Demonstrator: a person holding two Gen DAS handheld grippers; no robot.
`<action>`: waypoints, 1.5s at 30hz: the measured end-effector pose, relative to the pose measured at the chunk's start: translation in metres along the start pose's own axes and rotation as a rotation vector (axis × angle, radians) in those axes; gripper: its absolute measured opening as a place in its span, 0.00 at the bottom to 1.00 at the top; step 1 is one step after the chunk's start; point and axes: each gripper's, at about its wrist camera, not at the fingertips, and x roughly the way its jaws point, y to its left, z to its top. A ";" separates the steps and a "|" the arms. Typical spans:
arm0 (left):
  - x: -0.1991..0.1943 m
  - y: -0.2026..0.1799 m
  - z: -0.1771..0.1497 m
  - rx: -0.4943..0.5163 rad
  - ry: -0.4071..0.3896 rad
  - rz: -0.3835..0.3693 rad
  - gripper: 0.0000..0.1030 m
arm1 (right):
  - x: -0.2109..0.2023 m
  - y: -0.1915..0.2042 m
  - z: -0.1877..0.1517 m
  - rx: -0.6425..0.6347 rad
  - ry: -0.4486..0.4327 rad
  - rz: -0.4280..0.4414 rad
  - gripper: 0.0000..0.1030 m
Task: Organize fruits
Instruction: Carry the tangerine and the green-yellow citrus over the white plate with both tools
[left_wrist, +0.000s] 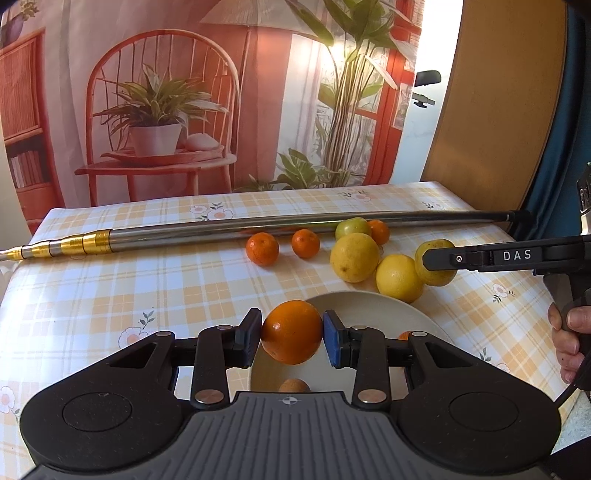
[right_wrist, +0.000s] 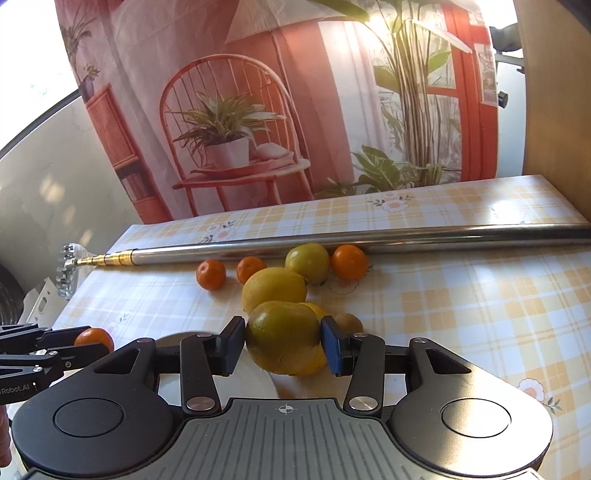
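In the left wrist view my left gripper (left_wrist: 292, 330) is shut on an orange (left_wrist: 288, 347), held just above a cream plate (left_wrist: 373, 306). A brown fruit (left_wrist: 294, 386) and a bit of another orange fruit (left_wrist: 404, 335) lie on that plate. My right gripper (left_wrist: 430, 258) comes in from the right, shut on a yellow-green citrus (left_wrist: 439, 278). In the right wrist view the right gripper (right_wrist: 282, 345) clamps the same citrus (right_wrist: 280, 332) beside the plate (right_wrist: 255, 386). The left gripper (right_wrist: 94, 339) holds its orange (right_wrist: 99, 336) at far left.
Loose on the checked tablecloth are two small tangerines (left_wrist: 262, 248) (left_wrist: 305, 242), two yellow citrus (left_wrist: 354, 257) (left_wrist: 399, 277), a greenish fruit (left_wrist: 352, 227), another tangerine (left_wrist: 380, 232) and a kiwi (right_wrist: 349, 321). A long metal telescopic pole (left_wrist: 258, 225) lies across the table behind them.
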 end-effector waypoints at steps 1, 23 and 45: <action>-0.001 -0.001 -0.002 0.000 0.001 -0.002 0.37 | -0.001 0.001 -0.002 -0.002 0.002 0.004 0.40; -0.009 -0.011 -0.033 0.022 0.056 -0.036 0.37 | -0.027 0.029 -0.034 -0.144 0.002 0.001 0.40; -0.005 -0.016 -0.048 0.034 0.108 -0.010 0.37 | -0.026 0.049 -0.063 -0.225 0.088 0.032 0.40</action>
